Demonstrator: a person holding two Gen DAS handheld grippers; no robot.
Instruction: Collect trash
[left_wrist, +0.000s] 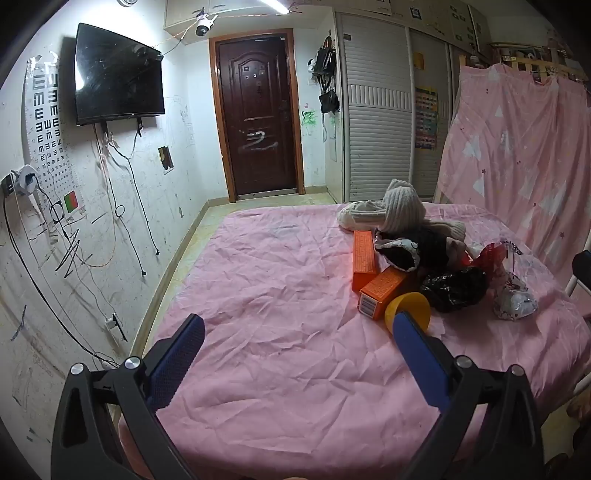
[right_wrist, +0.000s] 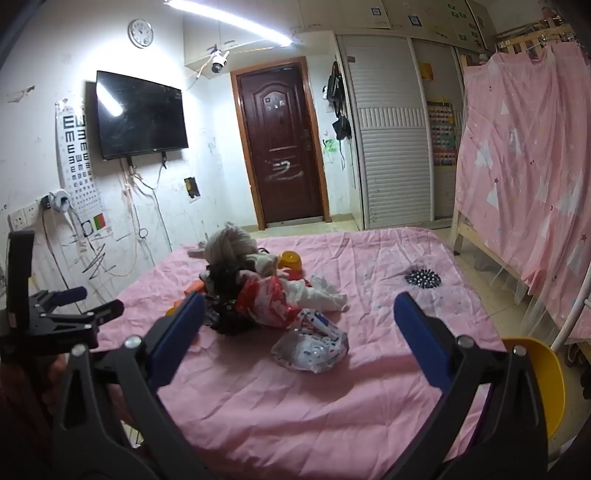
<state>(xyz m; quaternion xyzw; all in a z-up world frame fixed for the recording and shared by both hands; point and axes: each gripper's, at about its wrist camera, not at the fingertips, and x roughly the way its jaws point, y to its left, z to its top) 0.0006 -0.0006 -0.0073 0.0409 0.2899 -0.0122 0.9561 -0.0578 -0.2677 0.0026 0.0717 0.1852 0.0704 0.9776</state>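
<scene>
A heap of clutter lies on the pink bed sheet (left_wrist: 280, 295). In the left wrist view it holds two orange boxes (left_wrist: 364, 260), a yellow cup (left_wrist: 408, 306), a crumpled black bag (left_wrist: 454, 288), a red wrapper (left_wrist: 491, 256), a white printed bag (left_wrist: 515, 301) and a cream knit garment (left_wrist: 399, 208). My left gripper (left_wrist: 299, 339) hovers open over bare sheet, left of the heap. In the right wrist view my right gripper (right_wrist: 299, 317) stands open, with the white printed bag (right_wrist: 314, 345) and the red wrapper (right_wrist: 269, 302) ahead of its fingers. The left gripper (right_wrist: 85, 301) shows at the left edge.
A black spiky brush (right_wrist: 423, 277) lies on the sheet at the right. A yellow chair (right_wrist: 543, 384) stands by the bed's near right corner. A pink curtain (right_wrist: 524, 177) hangs over a wooden bunk frame. A door (right_wrist: 282, 144), wardrobe (right_wrist: 391, 147) and wall TV (right_wrist: 142, 116) stand beyond.
</scene>
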